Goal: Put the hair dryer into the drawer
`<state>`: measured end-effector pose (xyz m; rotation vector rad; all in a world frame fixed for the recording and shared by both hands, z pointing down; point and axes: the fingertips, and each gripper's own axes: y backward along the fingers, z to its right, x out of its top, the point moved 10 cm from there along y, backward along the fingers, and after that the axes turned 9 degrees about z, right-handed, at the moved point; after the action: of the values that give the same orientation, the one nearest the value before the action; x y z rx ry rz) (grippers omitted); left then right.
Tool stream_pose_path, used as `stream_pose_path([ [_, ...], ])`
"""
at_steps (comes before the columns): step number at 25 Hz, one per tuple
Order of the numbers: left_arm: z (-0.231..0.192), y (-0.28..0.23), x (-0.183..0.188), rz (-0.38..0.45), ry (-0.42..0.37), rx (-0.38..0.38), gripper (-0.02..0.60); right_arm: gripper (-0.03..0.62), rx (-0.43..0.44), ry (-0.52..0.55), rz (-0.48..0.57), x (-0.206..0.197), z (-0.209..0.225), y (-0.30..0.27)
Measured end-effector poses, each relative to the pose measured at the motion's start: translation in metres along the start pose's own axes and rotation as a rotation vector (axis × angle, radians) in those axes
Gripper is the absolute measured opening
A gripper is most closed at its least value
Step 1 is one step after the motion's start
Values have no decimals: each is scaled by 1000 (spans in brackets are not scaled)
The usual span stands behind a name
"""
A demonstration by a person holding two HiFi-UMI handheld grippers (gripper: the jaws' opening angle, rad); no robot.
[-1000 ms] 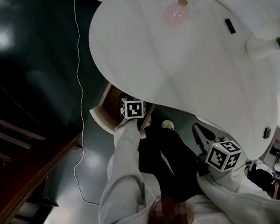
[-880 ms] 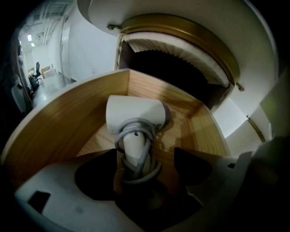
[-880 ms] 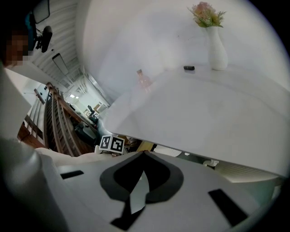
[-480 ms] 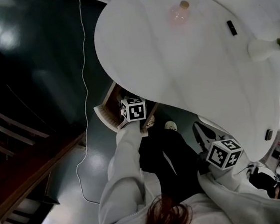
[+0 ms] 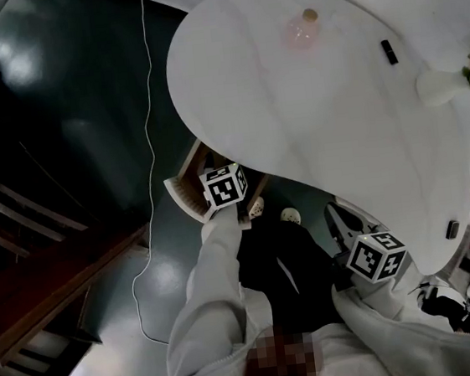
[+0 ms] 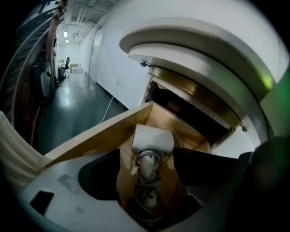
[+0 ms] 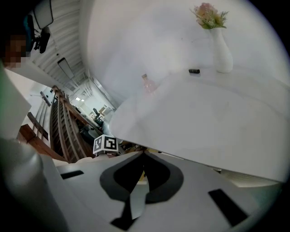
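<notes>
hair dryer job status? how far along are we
Done, it seems: the hair dryer, its cord wrapped round the handle, lies inside the open wooden drawer. In hand: nothing is gripped. The left tongs stand apart on either side of the dryer, and the right tongs are shut and empty. Left to do: lift the left tongs clear, and probably push the drawer shut.

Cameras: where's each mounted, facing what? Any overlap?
Head view: on the person's head, steeply down on the white table and drawer; both sleeves show.
Left gripper view: on the left gripper, into the drawer at the hair dryer; its open jaws show.
Right gripper view: on the right gripper, along the table toward the vase; shut jaws show.
Shared: head and right gripper views both show the vase.
</notes>
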<state>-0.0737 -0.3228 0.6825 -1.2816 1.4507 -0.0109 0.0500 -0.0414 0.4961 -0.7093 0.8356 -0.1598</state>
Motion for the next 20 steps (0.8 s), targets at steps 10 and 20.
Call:
stream_pose_path([
  [10, 2, 18, 16, 97, -21, 60, 127, 49, 26, 6, 25, 8, -2, 3],
  [20, -1, 45, 15, 71, 282, 126, 41, 49, 64, 7, 53, 19, -2, 2],
])
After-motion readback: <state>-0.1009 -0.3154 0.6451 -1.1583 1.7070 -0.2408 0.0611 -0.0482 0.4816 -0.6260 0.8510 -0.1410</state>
